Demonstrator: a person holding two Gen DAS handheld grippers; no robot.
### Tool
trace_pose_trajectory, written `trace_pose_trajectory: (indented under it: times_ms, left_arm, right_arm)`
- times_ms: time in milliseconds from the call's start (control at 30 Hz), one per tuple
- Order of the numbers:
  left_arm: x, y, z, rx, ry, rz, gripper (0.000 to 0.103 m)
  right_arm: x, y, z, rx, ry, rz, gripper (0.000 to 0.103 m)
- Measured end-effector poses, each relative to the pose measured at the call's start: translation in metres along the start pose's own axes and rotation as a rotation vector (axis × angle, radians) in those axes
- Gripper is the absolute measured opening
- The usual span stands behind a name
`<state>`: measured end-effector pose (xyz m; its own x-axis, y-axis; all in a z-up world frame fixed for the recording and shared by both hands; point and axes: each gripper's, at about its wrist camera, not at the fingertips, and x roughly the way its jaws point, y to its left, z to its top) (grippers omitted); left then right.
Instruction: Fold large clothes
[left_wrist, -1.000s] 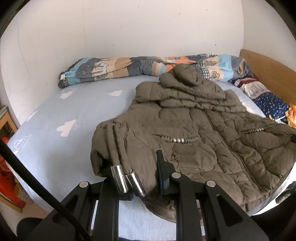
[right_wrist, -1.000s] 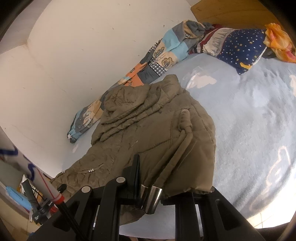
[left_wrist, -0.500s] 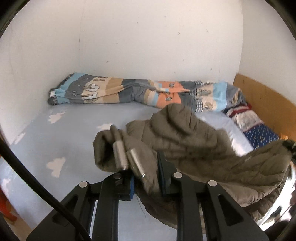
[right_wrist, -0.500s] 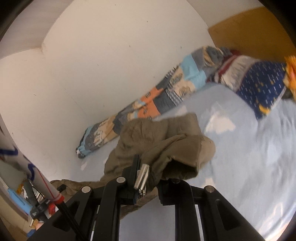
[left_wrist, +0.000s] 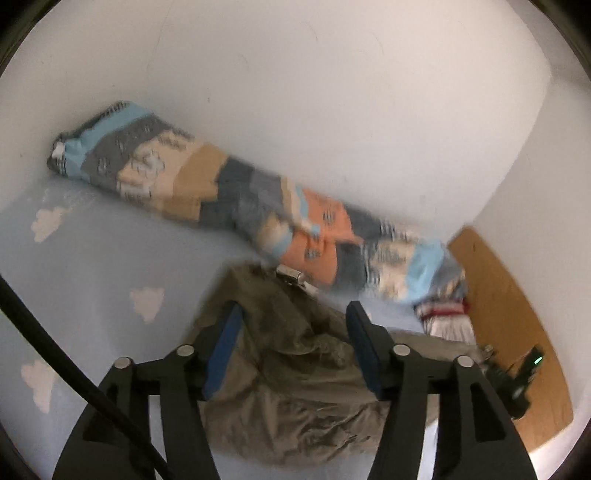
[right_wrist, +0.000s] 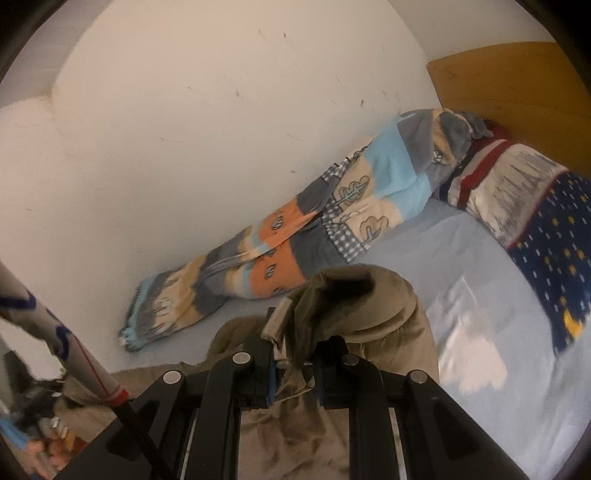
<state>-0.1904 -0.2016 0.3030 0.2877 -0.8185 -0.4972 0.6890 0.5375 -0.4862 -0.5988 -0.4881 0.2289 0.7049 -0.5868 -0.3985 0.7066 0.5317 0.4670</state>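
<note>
Left gripper (left_wrist: 293, 349): jaws standing wide apart, nothing between the blue pads (left_wrist: 225, 345). The olive padded jacket (left_wrist: 291, 373) is lying bunched directly below and ahead of the fingers, on the pale blue cloud-print sheet (left_wrist: 99, 288). Judgement: with the fingers spread over the heap and gripping nothing, this side's share of the fold is probably delivered; the frame is motion-blurred, so whether the fingers are touching cloth cannot be told.

Right gripper (right_wrist: 295, 365): jaws drawn nearly together, pinching a gathered edge of the jacket (right_wrist: 354, 306). The cloth is rising above the fingertips and draping over to the right, while more of it is lying beneath the gripper body. Judgement: the edge is being carried over the garment's bulk, held high so the layer is not dragging.

Ahead of both grippers, a patchwork blanket (right_wrist: 332, 218) is lying rolled against the wall (right_wrist: 184, 129). To the right gripper's far right, a star-print pillow (right_wrist: 550, 243) is resting near the wooden headboard (right_wrist: 517, 81).

Fold under way, not finished.
</note>
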Motion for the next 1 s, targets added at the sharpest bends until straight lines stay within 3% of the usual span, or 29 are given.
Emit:
trace_pose_trajectory:
  times_ms: [133, 233, 400, 533, 633, 733, 867, 967, 1000]
  left_arm:
    - [0.013, 0.004, 0.035, 0.048, -0.069, 0.075, 0.067]
    - [0.041, 0.001, 0.032, 0.126, -0.024, 0.1, 0.067]
    - [0.111, -0.013, -0.021, 0.226, 0.131, 0.055, 0.067]
    - [0.182, -0.024, -0.086, 0.279, 0.3, 0.032, 0.067]
    - [0.224, -0.026, -0.116, 0.292, 0.367, 0.058, 0.067]
    - [0.255, -0.024, -0.122, 0.289, 0.374, 0.124, 0.067]
    - [0.287, -0.012, -0.115, 0.216, 0.432, 0.158, 0.069]
    - [0.298, -0.012, -0.114, 0.217, 0.436, 0.176, 0.07]
    - [0.298, -0.012, -0.115, 0.214, 0.434, 0.178, 0.07]
  right_arm:
    - [0.067, -0.013, 0.02, 0.024, 0.039, -0.058, 0.017]
    - [0.111, -0.023, 0.022, 0.018, 0.069, -0.109, 0.017]
    - [0.167, -0.038, 0.015, 0.021, 0.126, -0.175, 0.017]
    - [0.2, -0.05, 0.006, 0.038, 0.162, -0.217, 0.017]
    - [0.216, -0.059, 0.001, 0.061, 0.19, -0.229, 0.017]
    - [0.226, -0.067, -0.003, 0.093, 0.225, -0.226, 0.019]
    - [0.214, -0.08, 0.0, 0.165, 0.22, -0.137, 0.039]
    - [0.186, -0.083, 0.007, 0.187, 0.191, -0.053, 0.053]
    - [0.179, -0.081, 0.008, 0.177, 0.188, -0.034, 0.053]
